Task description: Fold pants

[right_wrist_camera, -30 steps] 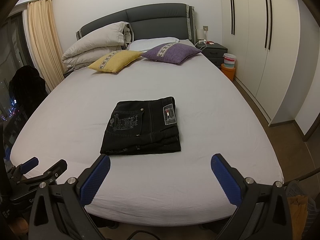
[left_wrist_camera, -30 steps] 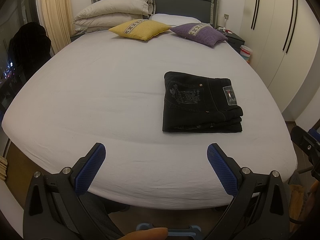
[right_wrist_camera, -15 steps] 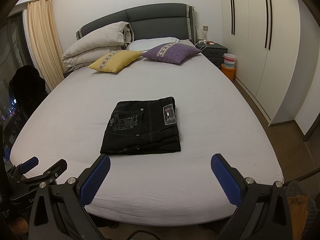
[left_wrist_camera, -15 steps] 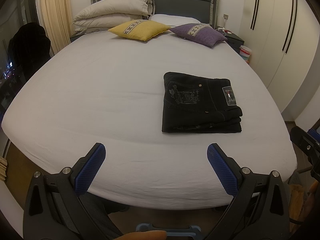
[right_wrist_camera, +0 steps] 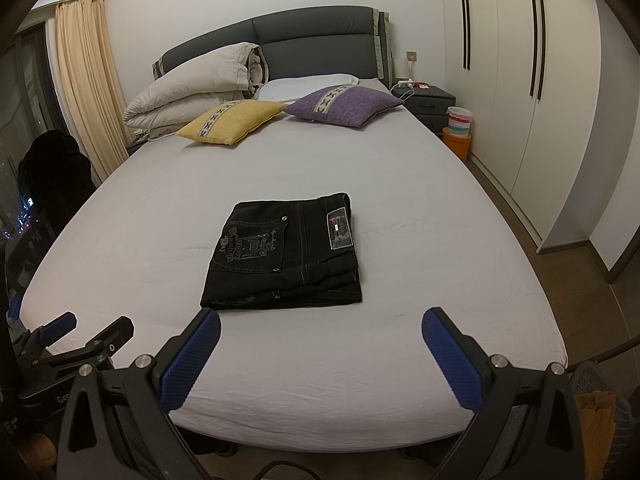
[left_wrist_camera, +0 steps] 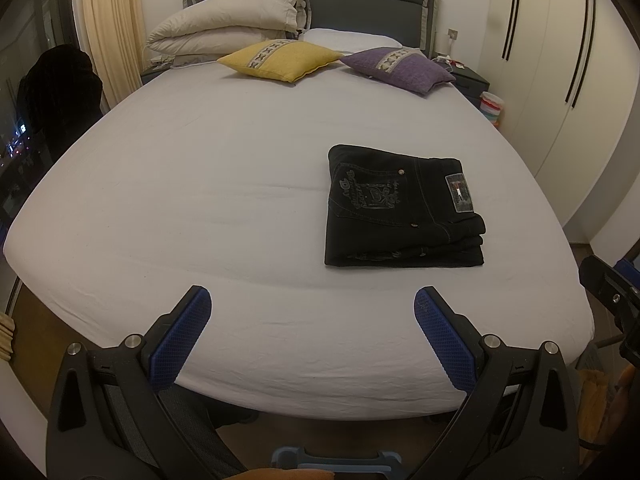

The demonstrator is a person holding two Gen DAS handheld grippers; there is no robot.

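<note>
Black pants (left_wrist_camera: 402, 210) lie folded into a compact rectangle on the white bed sheet (left_wrist_camera: 200, 200), back pocket and label patch facing up. In the right wrist view the same pants (right_wrist_camera: 282, 256) sit just ahead of the fingers. My left gripper (left_wrist_camera: 312, 304) hovers over the bed's foot edge, open and holding nothing, with the pants ahead and to its right. My right gripper (right_wrist_camera: 320, 324) is open too, nothing between its blue pads, close behind the near edge of the pants. The left gripper (right_wrist_camera: 86, 326) shows at the lower left of the right wrist view.
A yellow cushion (right_wrist_camera: 230, 120), a purple cushion (right_wrist_camera: 344, 106) and a folded duvet (right_wrist_camera: 196, 88) lie at the headboard. A nightstand (right_wrist_camera: 426, 104) and stacked containers (right_wrist_camera: 458, 128) stand right of the bed, beside white wardrobes (right_wrist_camera: 520, 80). A dark garment (right_wrist_camera: 50, 172) hangs at left.
</note>
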